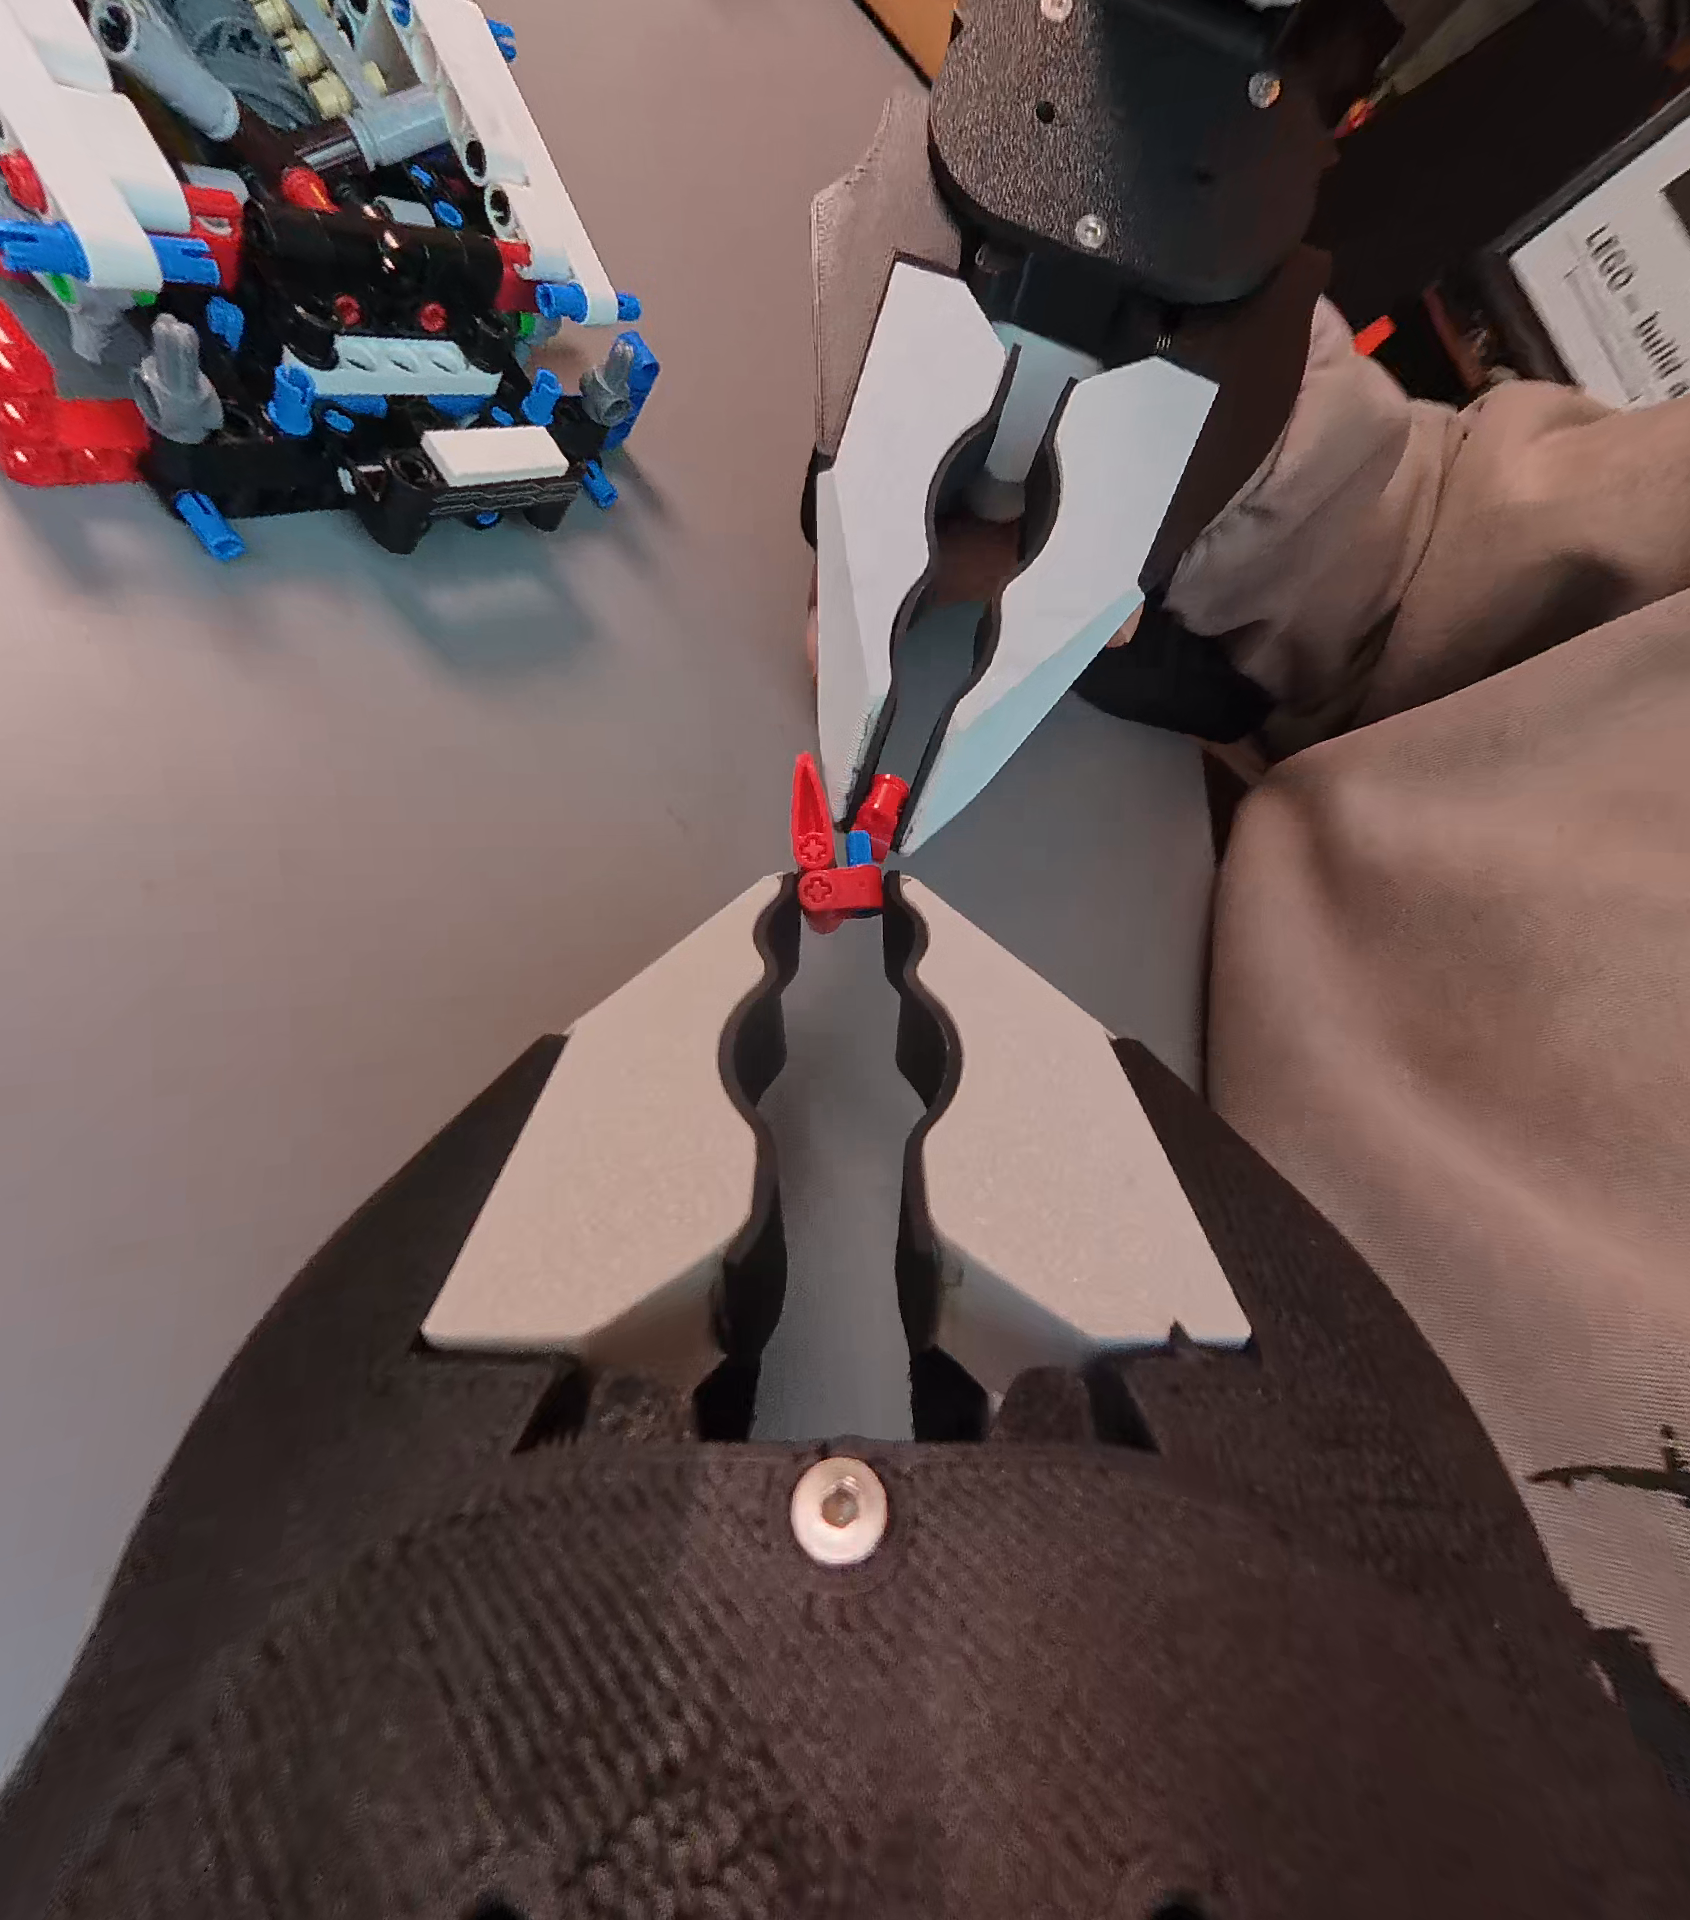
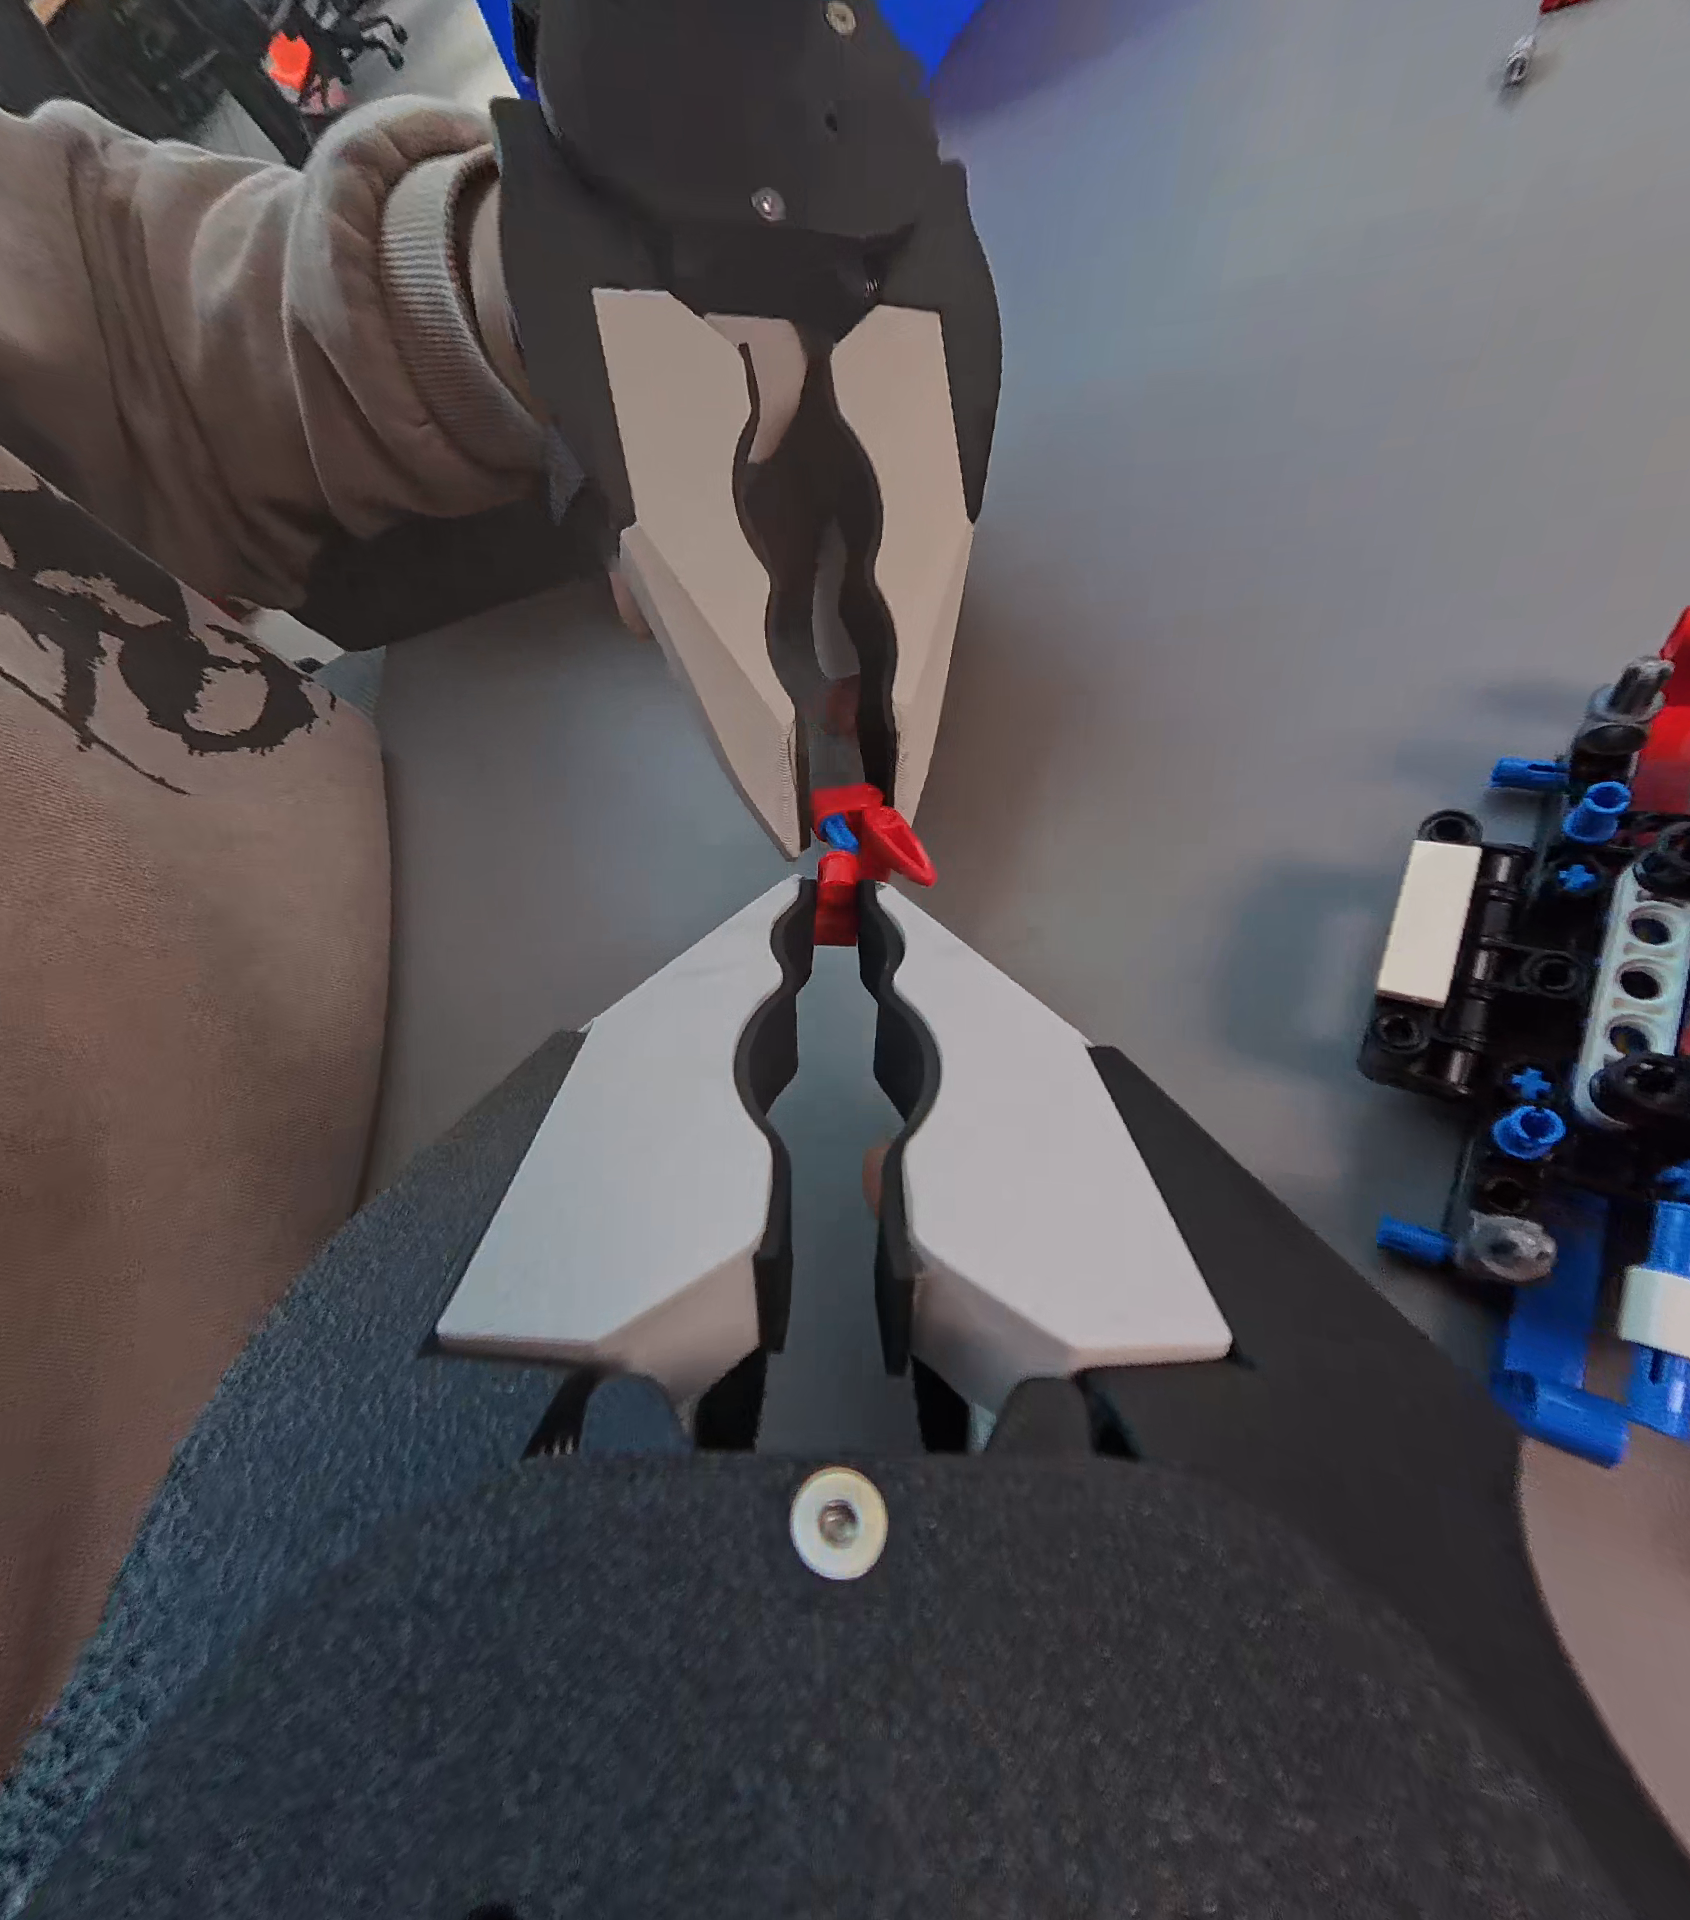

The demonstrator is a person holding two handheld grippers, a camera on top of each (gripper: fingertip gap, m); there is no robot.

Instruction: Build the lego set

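Two tools are meeting tip to tip above the grey bench [image 1: 301,935], with the half-built lego model [image 1: 280,260] sitting well off to one side. Left tool [image 1: 841,883] is clamping a red connector [image 1: 839,889]; right tool [image 2: 836,894] is clamping another red piece [image 2: 833,904], joined by a blue pin [image 1: 859,847].

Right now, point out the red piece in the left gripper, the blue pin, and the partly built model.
red piece [image 1: 839,889], left wrist view: on its flat face beside the cross hole.
blue pin [image 1: 859,848], left wrist view: on its exposed shaft.
partly built model [image 1: 493,455], left wrist view: on the white tile at its front edge.
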